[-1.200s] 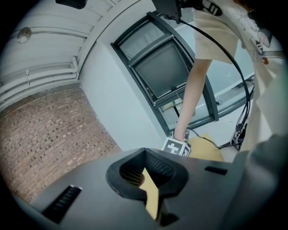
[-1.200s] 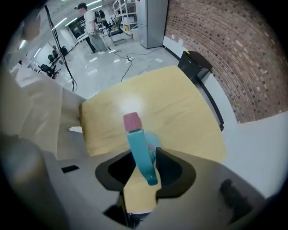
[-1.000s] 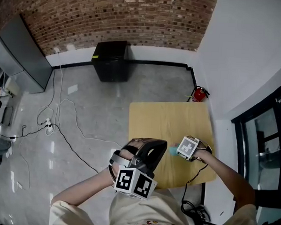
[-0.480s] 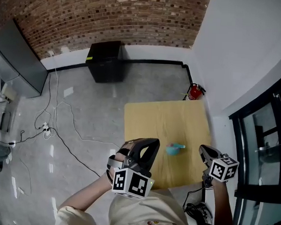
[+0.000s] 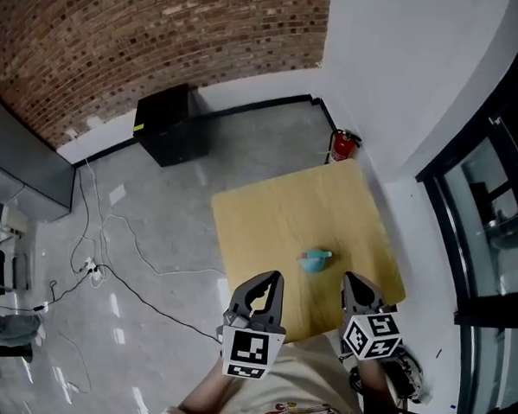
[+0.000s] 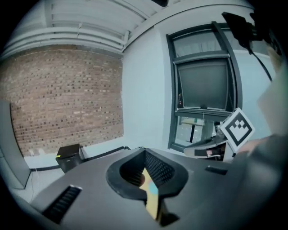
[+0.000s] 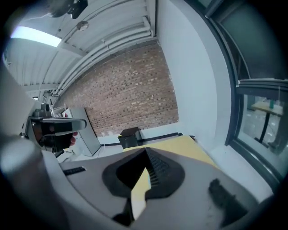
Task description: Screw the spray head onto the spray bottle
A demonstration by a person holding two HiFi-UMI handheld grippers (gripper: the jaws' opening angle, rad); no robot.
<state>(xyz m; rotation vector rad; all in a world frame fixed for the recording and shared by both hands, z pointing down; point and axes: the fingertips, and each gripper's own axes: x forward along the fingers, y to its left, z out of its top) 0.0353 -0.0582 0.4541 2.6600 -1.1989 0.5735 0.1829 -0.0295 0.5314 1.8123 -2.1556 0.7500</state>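
Holds left claw and right claw both closed and empty at the bottom centre of the head view, spray bottle untouched.

Finds the teal spray bottle on the yellow desk, just right of frame centre, above and between the two claw tips and apart from both; too small to tell how its top sits. Shows in the left gripper view the left claw with pads pressed together, only a sliver of yellow desk and a teal patch visible through the slit. Shows in the right gripper view the right claw likewise closed on nothing, the desk beyond. Places a red fire extinguisher past the desk's far corner by the white wall, a black box at upper left below the brick wall, cables on the grey floor at left.
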